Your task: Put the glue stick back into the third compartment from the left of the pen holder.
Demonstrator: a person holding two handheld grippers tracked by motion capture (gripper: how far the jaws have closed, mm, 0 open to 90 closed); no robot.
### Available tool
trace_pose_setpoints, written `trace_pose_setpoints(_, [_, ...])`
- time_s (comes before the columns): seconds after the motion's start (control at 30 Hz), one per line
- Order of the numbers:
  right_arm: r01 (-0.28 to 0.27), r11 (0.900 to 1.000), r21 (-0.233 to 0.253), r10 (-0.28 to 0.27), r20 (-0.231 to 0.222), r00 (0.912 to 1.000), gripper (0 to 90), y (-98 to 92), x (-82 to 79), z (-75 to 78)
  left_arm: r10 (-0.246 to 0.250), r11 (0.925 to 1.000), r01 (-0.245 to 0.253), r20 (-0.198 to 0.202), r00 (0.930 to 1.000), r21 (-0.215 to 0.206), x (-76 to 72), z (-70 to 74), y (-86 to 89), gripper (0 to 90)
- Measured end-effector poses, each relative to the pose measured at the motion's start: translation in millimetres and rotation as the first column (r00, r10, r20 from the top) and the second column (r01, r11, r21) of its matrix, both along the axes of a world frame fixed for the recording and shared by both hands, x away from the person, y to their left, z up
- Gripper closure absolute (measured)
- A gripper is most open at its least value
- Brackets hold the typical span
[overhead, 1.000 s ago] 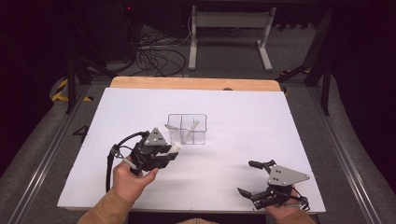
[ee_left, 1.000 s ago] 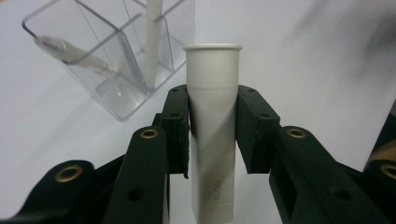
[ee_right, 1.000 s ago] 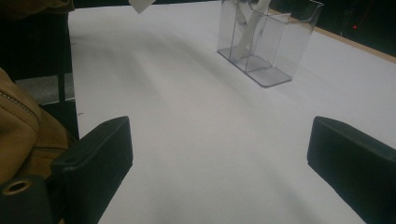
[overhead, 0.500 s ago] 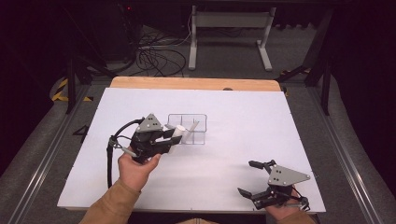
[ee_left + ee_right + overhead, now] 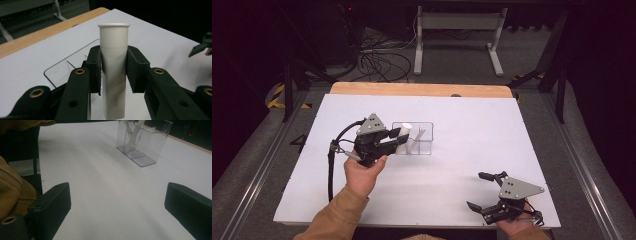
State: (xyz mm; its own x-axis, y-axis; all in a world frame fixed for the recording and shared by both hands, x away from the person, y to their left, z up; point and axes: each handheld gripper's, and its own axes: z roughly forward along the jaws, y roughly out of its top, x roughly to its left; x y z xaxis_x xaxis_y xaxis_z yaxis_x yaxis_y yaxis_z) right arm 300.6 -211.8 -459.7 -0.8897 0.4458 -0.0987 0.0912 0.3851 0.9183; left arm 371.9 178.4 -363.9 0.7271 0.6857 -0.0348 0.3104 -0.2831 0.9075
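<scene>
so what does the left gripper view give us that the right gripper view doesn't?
Left gripper view: the left hand-held gripper shut on a white tube, rim up, lettering near its base, held above the clear compartment organizer. Right gripper view: the right hand-held gripper with jaws wide apart and nothing between them, plus a tan sleeve. Both: the organizer and the white table.

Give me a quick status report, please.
Left gripper shut on white tube, above clear organizer. Right gripper open, idle near table edge. Path unobstructed.
</scene>
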Motion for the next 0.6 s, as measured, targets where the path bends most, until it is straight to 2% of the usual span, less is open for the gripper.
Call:
trace_pose_setpoints(0.3, [-0.002,1.000,-0.002,0.002,0.002,1.0000,7.3,-0.3,0.0,0.2,0.039,0.9989,-0.038,0.033,0.9987,-0.028,11.2,3.1,0.2,67.4])
trace_pose_setpoints(0.6, [-0.002,1.000,0.001,0.002,-0.001,1.0000,7.4,0.0,0.0,0.0,0.040,0.9987,-0.039,0.036,0.9985,-0.032,18.8,4.6,-1.7,67.4])
